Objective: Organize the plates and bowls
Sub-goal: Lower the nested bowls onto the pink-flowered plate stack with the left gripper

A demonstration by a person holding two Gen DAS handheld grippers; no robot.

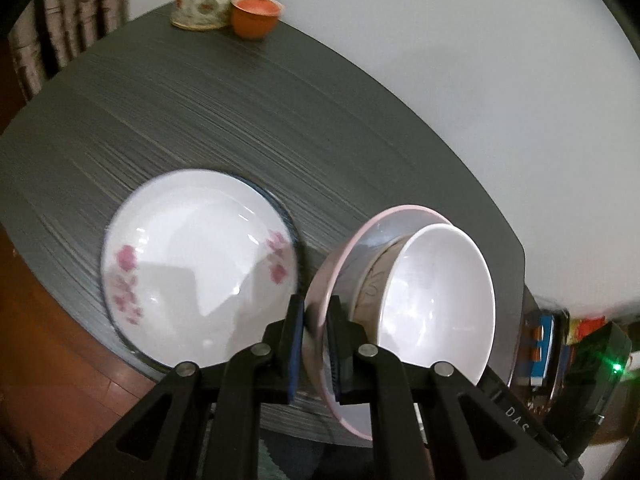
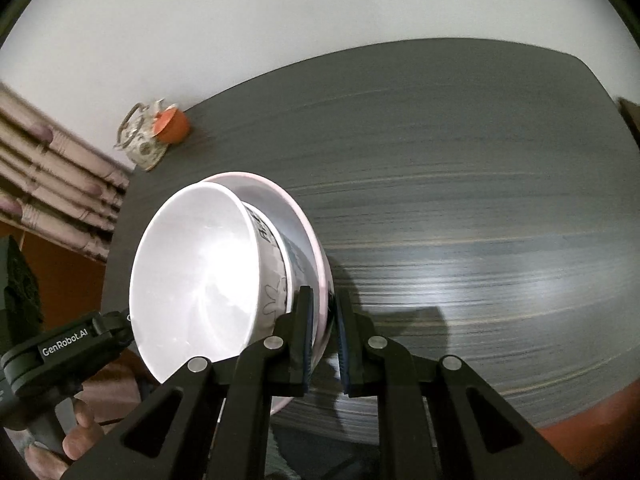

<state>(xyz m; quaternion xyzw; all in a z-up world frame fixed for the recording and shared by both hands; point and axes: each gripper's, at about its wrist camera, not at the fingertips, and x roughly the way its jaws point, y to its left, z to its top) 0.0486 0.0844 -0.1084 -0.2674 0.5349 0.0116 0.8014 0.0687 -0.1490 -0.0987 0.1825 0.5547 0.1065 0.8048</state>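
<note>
A pink-rimmed plate (image 1: pixel 344 248) carries a white bowl (image 1: pixel 436 300) with dark drawings on its outside. My left gripper (image 1: pixel 318 304) is shut on the plate's near-left rim. In the right wrist view the same plate (image 2: pixel 298 216) and bowl (image 2: pixel 200 272) fill the lower left, and my right gripper (image 2: pixel 322 296) is shut on the opposite rim. Plate and bowl look lifted just above the dark table (image 2: pixel 480 200), casting a shadow on it. A white plate with pink flowers and a blue edge (image 1: pixel 192 264) lies on the table, left of the held plate.
A flowered teapot (image 1: pixel 200 0) and an orange lidded cup (image 1: pixel 256 16) stand at the table's far corner by the white wall. A striped chair (image 1: pixel 60 40) stands beyond the left edge. A hand (image 2: pixel 80 432) holds the left gripper's black housing (image 2: pixel 64 350).
</note>
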